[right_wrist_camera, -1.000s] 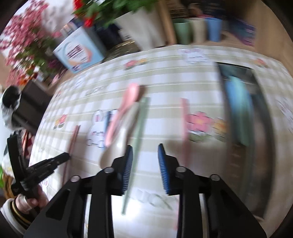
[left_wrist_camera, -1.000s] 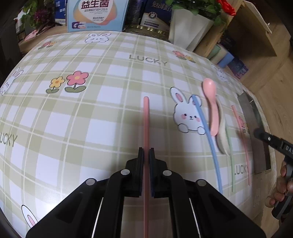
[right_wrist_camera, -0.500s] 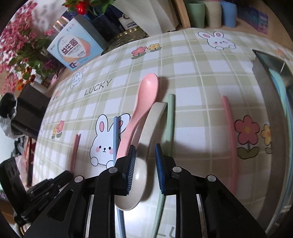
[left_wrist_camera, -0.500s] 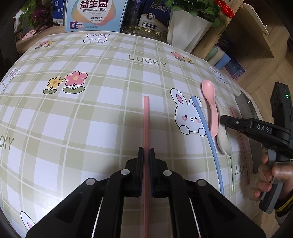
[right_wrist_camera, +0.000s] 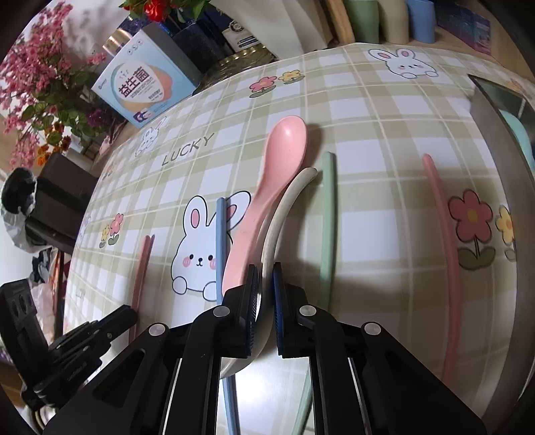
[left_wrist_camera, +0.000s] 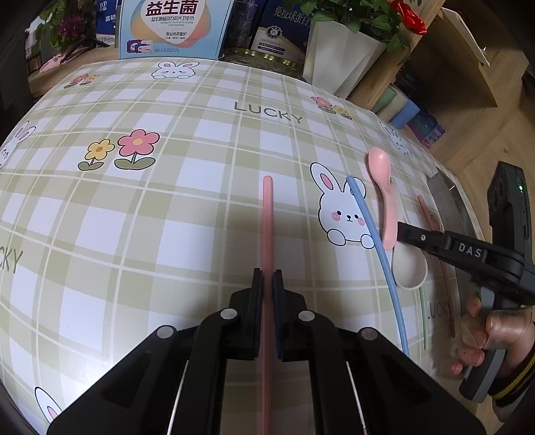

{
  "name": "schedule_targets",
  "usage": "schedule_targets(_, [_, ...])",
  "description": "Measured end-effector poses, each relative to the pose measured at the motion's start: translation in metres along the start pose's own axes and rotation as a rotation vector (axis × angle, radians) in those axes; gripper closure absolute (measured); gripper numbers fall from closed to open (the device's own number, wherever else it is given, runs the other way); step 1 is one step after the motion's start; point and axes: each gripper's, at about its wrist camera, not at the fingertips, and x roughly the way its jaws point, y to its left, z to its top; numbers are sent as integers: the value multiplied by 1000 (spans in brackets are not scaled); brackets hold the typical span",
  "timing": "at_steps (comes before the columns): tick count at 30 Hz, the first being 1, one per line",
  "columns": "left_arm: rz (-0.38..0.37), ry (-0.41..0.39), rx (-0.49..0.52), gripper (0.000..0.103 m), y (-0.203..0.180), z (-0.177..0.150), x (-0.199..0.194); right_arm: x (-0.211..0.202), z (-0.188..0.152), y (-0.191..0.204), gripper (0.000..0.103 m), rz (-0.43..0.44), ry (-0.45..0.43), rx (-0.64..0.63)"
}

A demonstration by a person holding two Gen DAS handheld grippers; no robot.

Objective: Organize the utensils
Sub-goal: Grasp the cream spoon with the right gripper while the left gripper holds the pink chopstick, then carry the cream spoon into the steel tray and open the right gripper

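My left gripper [left_wrist_camera: 267, 279] is shut on a pink chopstick [left_wrist_camera: 267, 221] that points away over the checked tablecloth. My right gripper [right_wrist_camera: 265, 277] is shut on a cream spoon [right_wrist_camera: 284, 204], clamped where the handle meets the bowl; the spoon also shows in the left wrist view [left_wrist_camera: 409, 267]. A pink spoon [right_wrist_camera: 267, 187] lies against it on the left, then a blue chopstick [right_wrist_camera: 220, 241]. A green chopstick [right_wrist_camera: 327, 221] and another pink chopstick [right_wrist_camera: 443, 227] lie to the right.
A metal tray [right_wrist_camera: 501, 160] holding a teal item sits at the right table edge. A white planter [left_wrist_camera: 337, 57], a blue box [left_wrist_camera: 174, 26] and dark boxes stand at the back. Cups [right_wrist_camera: 394, 20] stand on a shelf beyond.
My right gripper moved in over the cream spoon and closed on it. My left gripper stayed put, holding the pink chopstick.
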Motion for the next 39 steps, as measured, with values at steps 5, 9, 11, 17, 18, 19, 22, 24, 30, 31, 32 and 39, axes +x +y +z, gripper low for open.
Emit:
schedule_targets(5, [-11, -2, -6, 95, 2, 0, 0, -9, -11, 0, 94, 3, -13, -5])
schedule_targets(9, [0, 0, -1, 95, 0, 0, 0, -19, -15, 0, 94, 4, -23, -20])
schedule_targets(11, [-2, 1, -7, 95, 1, 0, 0, -25, -16, -3, 94, 5, -34, -21])
schedule_targets(17, [6, 6, -4, 95, 0, 1, 1, -47, -17, -14, 94, 10, -79, -19])
schedule_targets(18, [11, 7, -1, 95, -1, 1, 1, -52, -17, -16, 94, 9, -86, -19])
schedule_targets(19, [14, 8, 0, 95, -2, 2, 1, -57, -17, -20, 94, 8, -95, -19])
schedule_targets(22, [20, 10, 3, 95, -3, 2, 1, -69, -18, -27, 94, 3, -115, -14])
schedule_targets(24, [25, 12, 6, 95, -3, 2, 1, -79, -18, -36, 94, -6, -130, -7])
schedule_targets(30, [51, 20, 23, 97, -9, 3, 2, -104, -19, -61, 94, -31, -168, 25])
schedule_targets(31, [44, 25, 17, 97, -9, 4, 2, -109, -19, -66, 94, -35, -174, 31])
schedule_targets(32, [33, 29, 9, 97, -8, 4, 2, -112, -20, -69, 94, -41, -179, 34])
schedule_targets(39, [-3, -2, 30, 97, -26, 14, -13, -131, -21, -92, 94, -88, -183, 17])
